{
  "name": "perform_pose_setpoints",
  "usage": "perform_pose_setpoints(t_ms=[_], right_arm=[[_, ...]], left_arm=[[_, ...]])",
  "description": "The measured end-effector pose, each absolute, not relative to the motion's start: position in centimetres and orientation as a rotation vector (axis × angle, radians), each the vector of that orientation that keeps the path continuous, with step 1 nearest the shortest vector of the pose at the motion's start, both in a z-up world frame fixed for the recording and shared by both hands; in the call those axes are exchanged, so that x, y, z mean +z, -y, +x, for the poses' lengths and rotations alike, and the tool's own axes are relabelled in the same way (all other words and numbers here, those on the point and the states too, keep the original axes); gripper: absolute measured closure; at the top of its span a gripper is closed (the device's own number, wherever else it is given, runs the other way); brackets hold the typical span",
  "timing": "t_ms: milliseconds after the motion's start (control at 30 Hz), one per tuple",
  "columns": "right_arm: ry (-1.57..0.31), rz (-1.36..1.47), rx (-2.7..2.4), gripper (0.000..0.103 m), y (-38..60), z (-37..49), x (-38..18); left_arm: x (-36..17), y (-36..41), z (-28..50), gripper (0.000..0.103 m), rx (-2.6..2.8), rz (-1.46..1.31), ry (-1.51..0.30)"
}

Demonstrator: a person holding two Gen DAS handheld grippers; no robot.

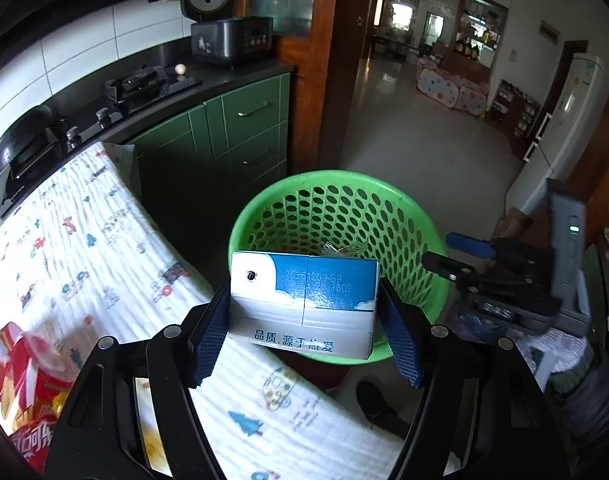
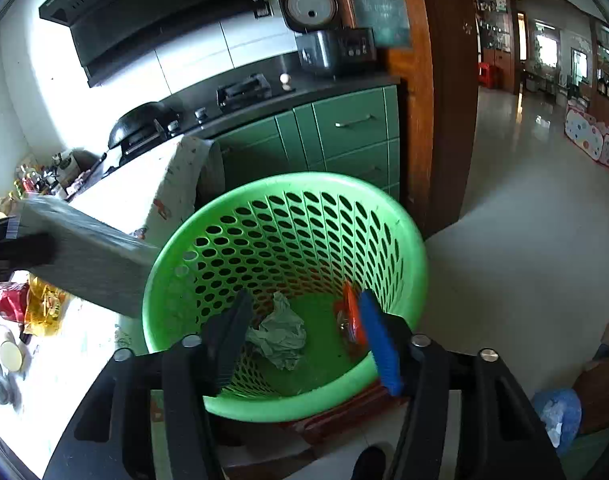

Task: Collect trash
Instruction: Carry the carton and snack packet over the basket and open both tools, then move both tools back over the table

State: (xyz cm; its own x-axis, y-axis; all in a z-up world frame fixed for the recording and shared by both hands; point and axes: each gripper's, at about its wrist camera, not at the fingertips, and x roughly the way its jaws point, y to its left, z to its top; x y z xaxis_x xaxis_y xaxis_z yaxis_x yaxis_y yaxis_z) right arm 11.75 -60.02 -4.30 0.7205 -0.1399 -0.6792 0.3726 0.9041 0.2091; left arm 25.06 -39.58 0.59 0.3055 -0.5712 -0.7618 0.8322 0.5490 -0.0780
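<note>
My left gripper [image 1: 304,304] is shut on a blue and white milk carton [image 1: 304,300] and holds it at the near rim of the green perforated basket [image 1: 404,208]. In the right wrist view the carton [image 2: 88,260] comes in from the left, up to the basket [image 2: 288,200] rim. My right gripper [image 2: 304,324] is open and empty just above the basket's near rim. Inside the basket lie a crumpled paper [image 2: 282,334] and a red wrapper [image 2: 350,320]. The right gripper also shows in the left wrist view [image 1: 460,256], beside the basket.
A table with a printed white cloth [image 1: 84,248] is to the left and carries a red can and packets [image 1: 28,376], also seen in the right wrist view [image 2: 28,304]. Green cabinets [image 1: 244,128] with a stove stand behind. A tiled floor [image 1: 424,136] stretches beyond the basket.
</note>
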Motion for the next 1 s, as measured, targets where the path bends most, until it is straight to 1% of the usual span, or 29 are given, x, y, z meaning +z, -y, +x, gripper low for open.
perform_pose_setpoints(t_ms=[67, 233, 333, 500, 600, 633, 700, 767, 800, 833, 1000], right_arm=[[-0.696, 0.347, -0.288, 0.041, 59.9, 11.2, -3.9], [-0.680, 0.348, -0.279, 0.038, 59.5, 10.2, -3.5], [-0.673, 0.339, -0.280, 0.033, 59.3, 9.9, -3.4], [-0.671, 0.358, -0.270, 0.033, 59.3, 9.4, -3.7], [-0.678, 0.366, -0.270, 0.031, 59.1, 9.2, -3.9], [-0.679, 0.371, -0.271, 0.029, 58.9, 9.1, -3.9], [-0.673, 0.383, -0.271, 0.028, 58.5, 8.9, -3.6], [-0.660, 0.388, -0.286, 0.023, 58.0, 8.6, -3.2], [-0.649, 0.390, -0.290, 0.023, 57.6, 8.4, -2.9], [-0.643, 0.389, -0.295, 0.022, 57.2, 8.3, -2.6], [-0.619, 0.381, -0.264, 0.022, 54.6, 7.9, -1.0]], left_arm=[[-0.2, 40.9, 25.3, 0.034, -0.949, 0.373, -0.858], [-2.2, 43.5, 26.0, 0.034, -0.923, 0.402, -0.908], [-3.4, 44.6, 26.4, 0.033, -0.904, 0.422, -0.938], [-4.8, 45.1, 26.9, 0.032, -0.883, 0.427, -0.968], [-4.6, 44.6, 26.8, 0.028, -0.886, 0.412, -0.967], [-4.4, 44.3, 26.6, 0.027, -0.884, 0.408, -0.958], [-3.9, 43.7, 26.2, 0.026, -0.882, 0.404, -0.943], [-3.1, 42.9, 25.9, 0.026, -0.879, 0.396, -0.927], [-2.7, 42.3, 25.6, 0.024, -0.874, 0.394, -0.918], [-2.2, 41.6, 25.3, 0.023, -0.870, 0.386, -0.905], [0.4, 37.3, 23.7, 0.022, -0.865, 0.327, -0.853]])
